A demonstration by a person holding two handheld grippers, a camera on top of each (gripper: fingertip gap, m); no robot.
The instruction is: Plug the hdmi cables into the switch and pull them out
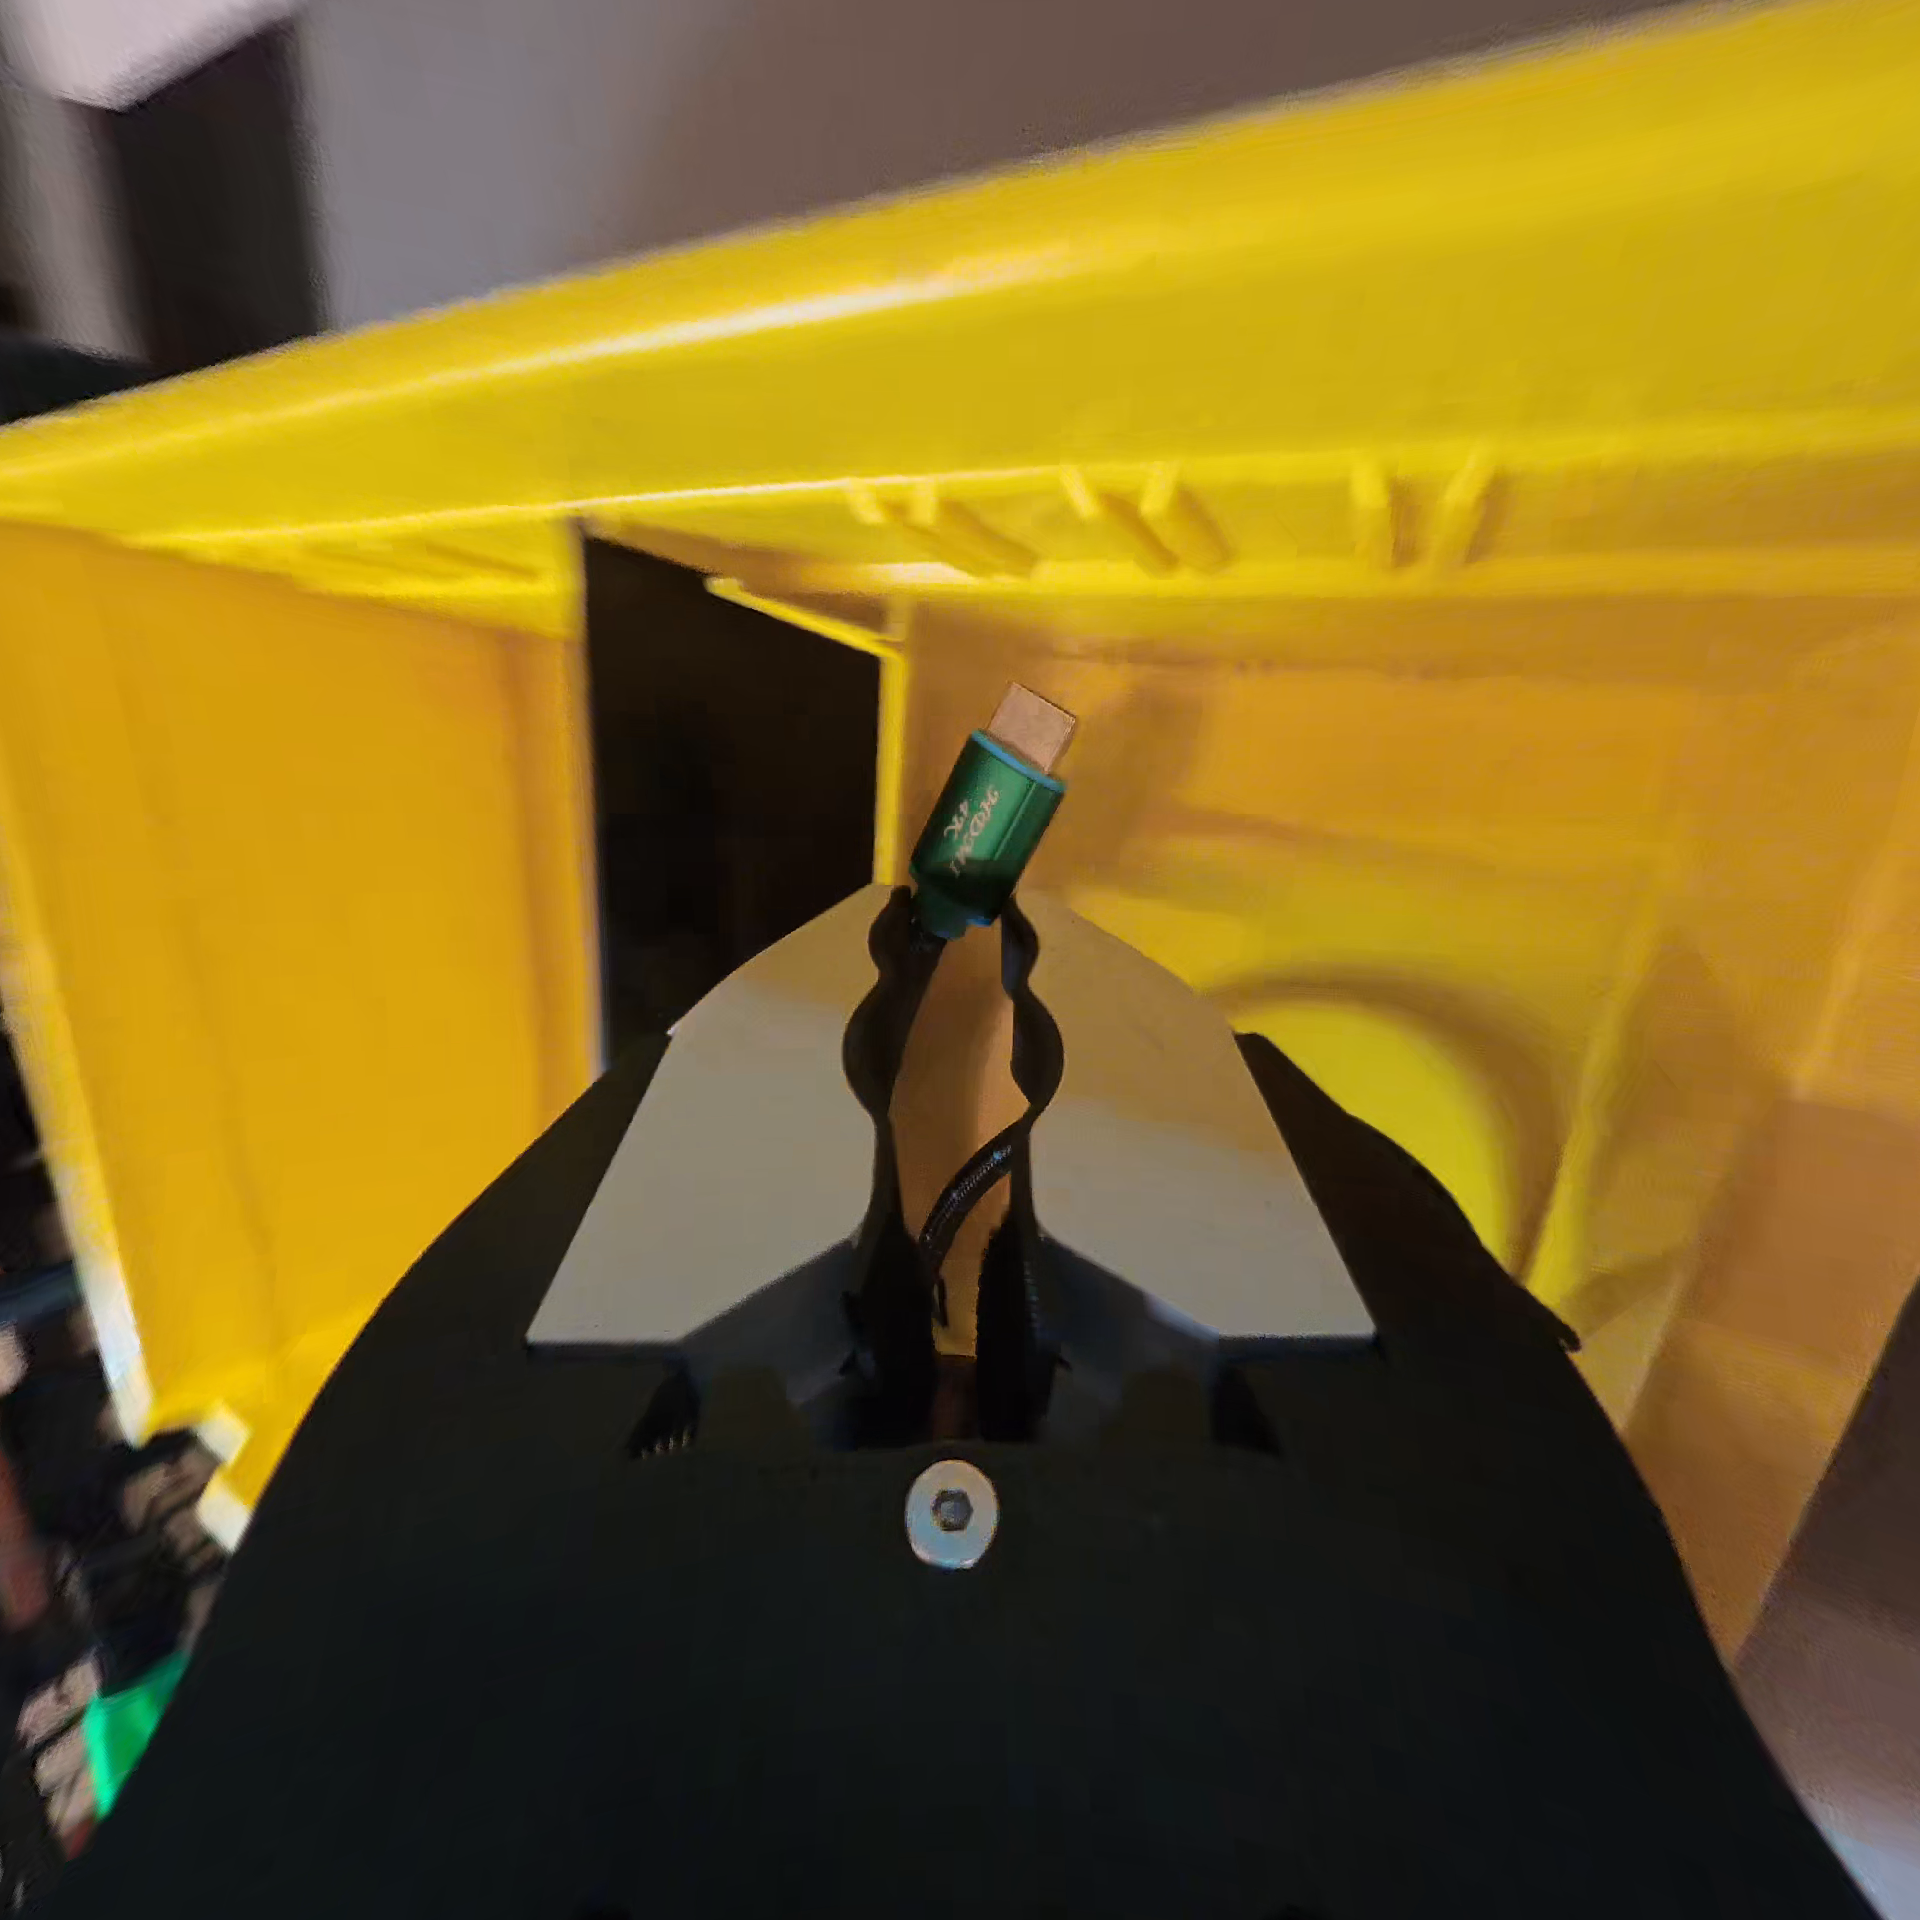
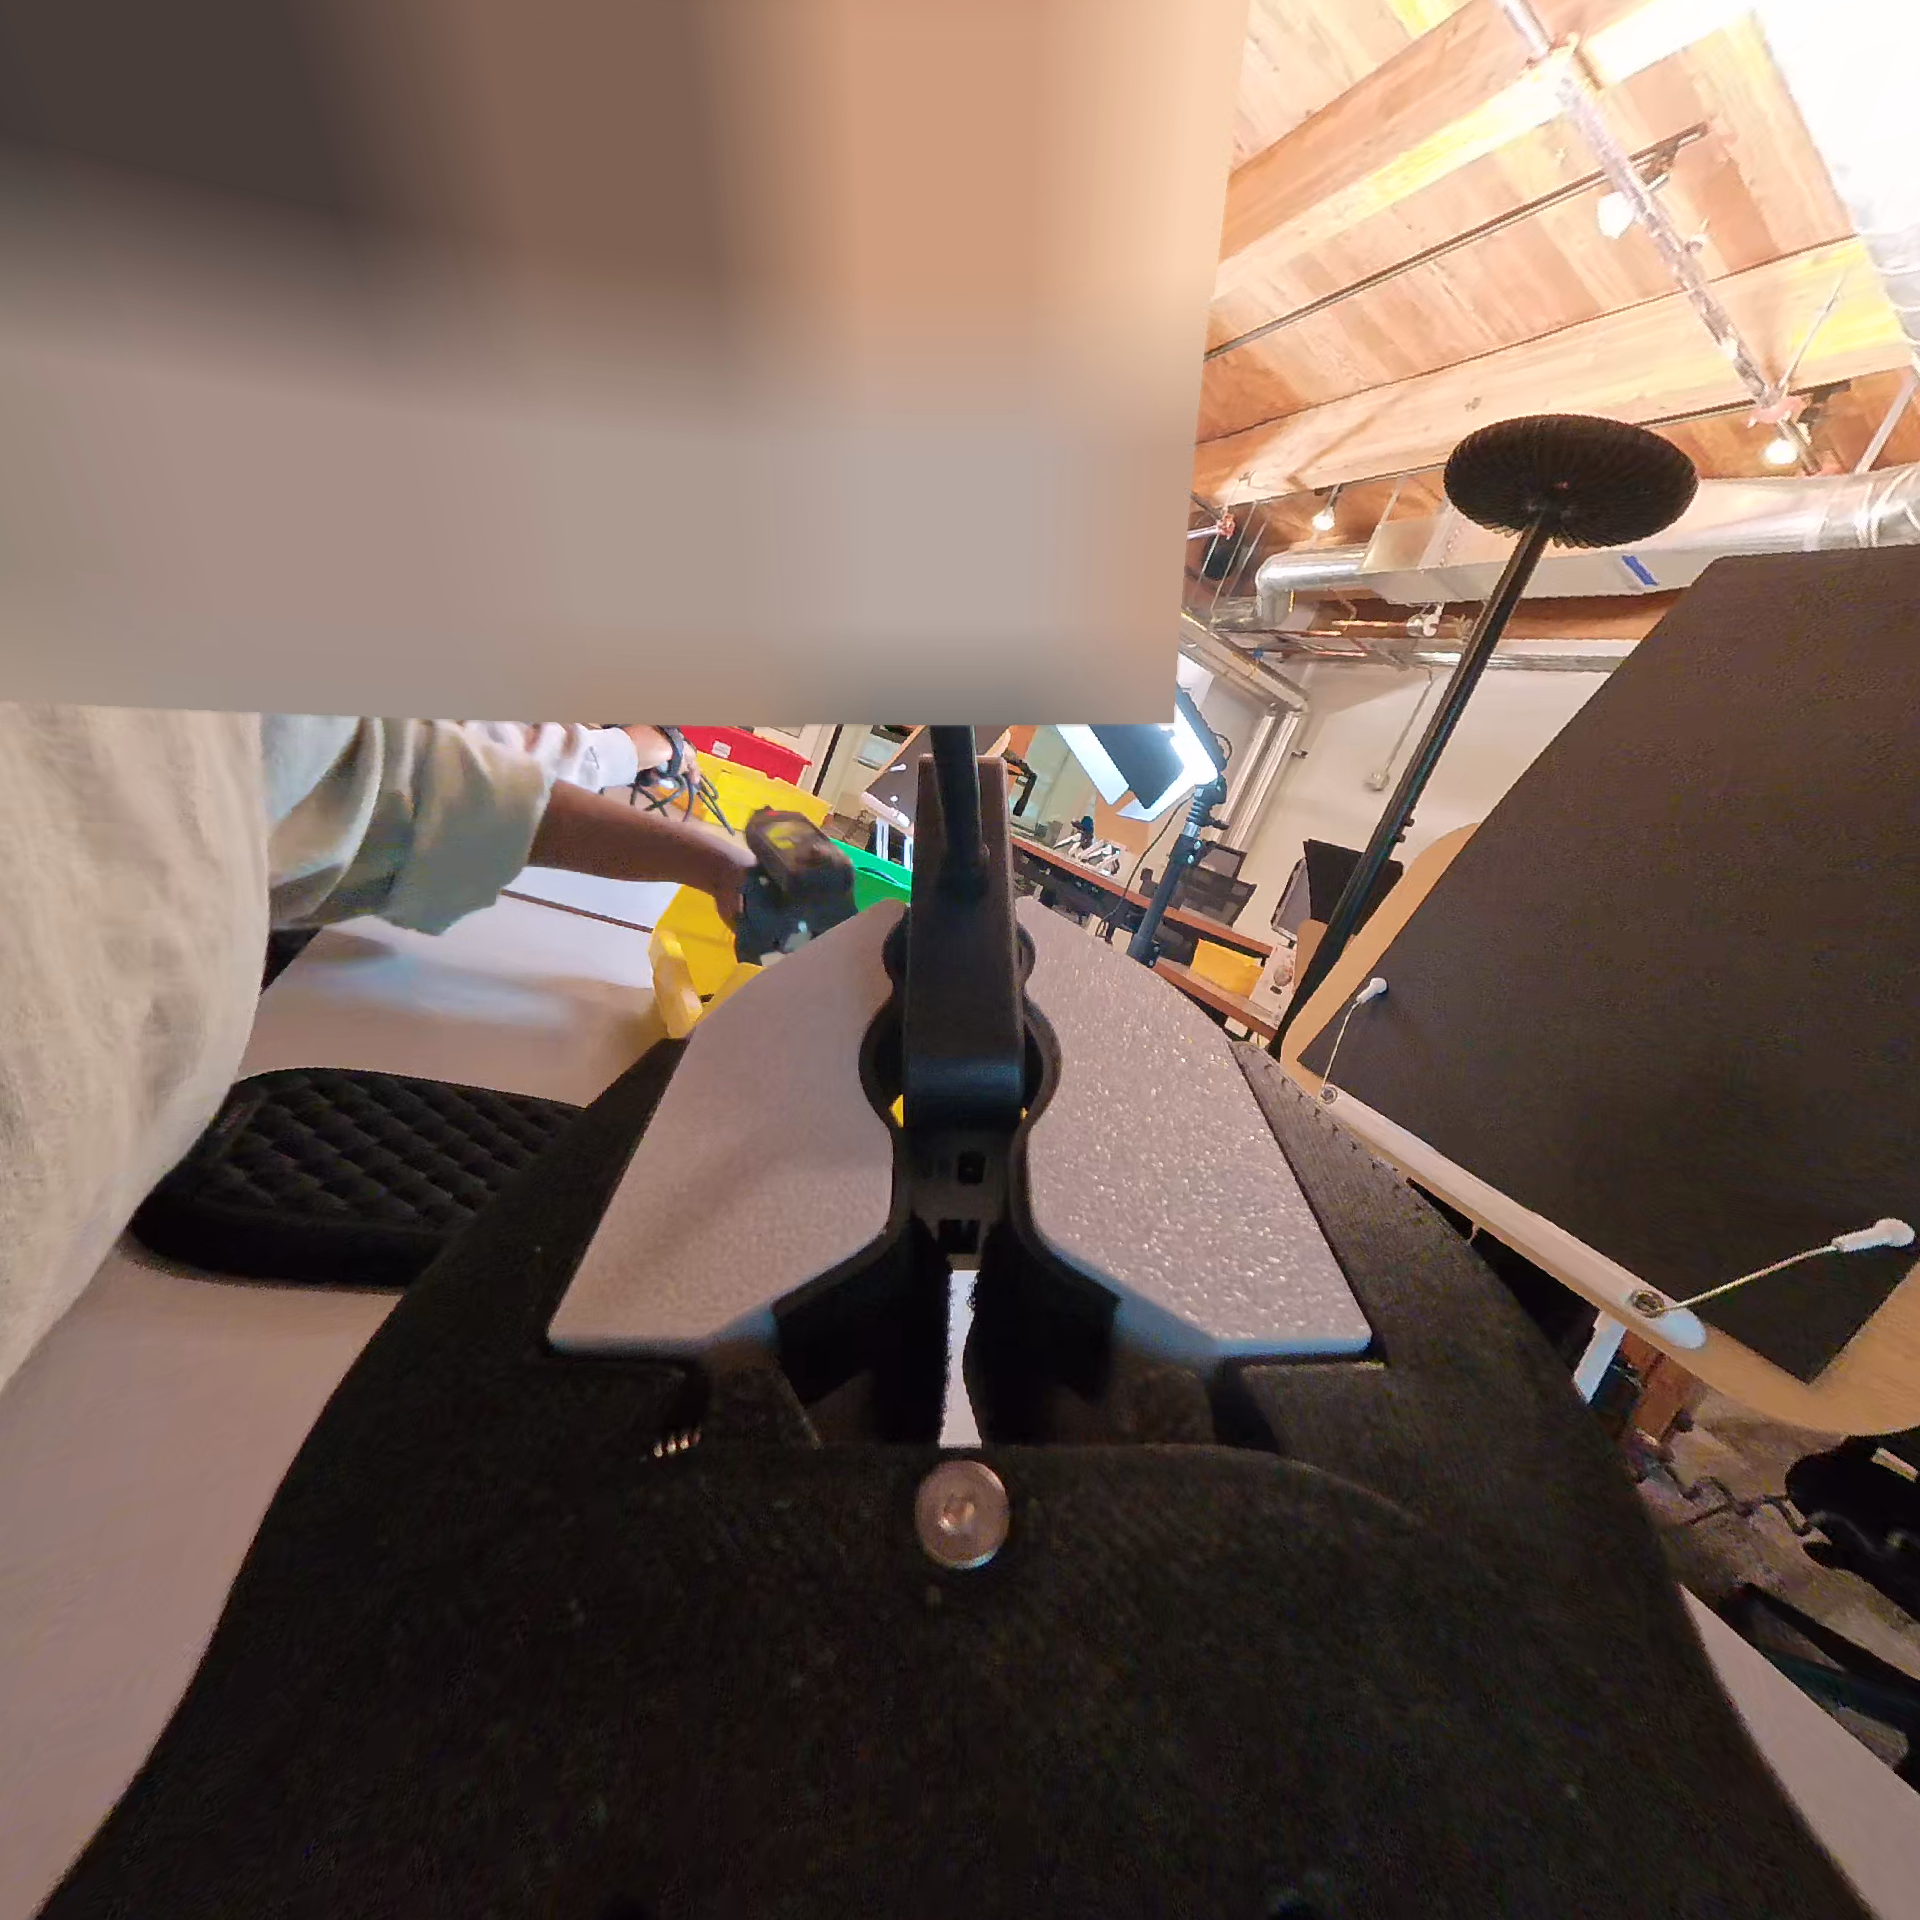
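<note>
The left gripper has its jaws nearly together, pinching at the tips. The right gripper is clamped tight, tilted upward. In the right wrist view, the person's left forearm reaches far across, sleeve pushed up, the hand gripping the other tool's handle.

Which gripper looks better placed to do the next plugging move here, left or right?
Probably left. The left gripper is shut on the green metal HDMI plug, whose gold tip points freely forward beside the yellow plastic bin. The right gripper clamps a black plastic device with a cable, apparently the switch.
</note>
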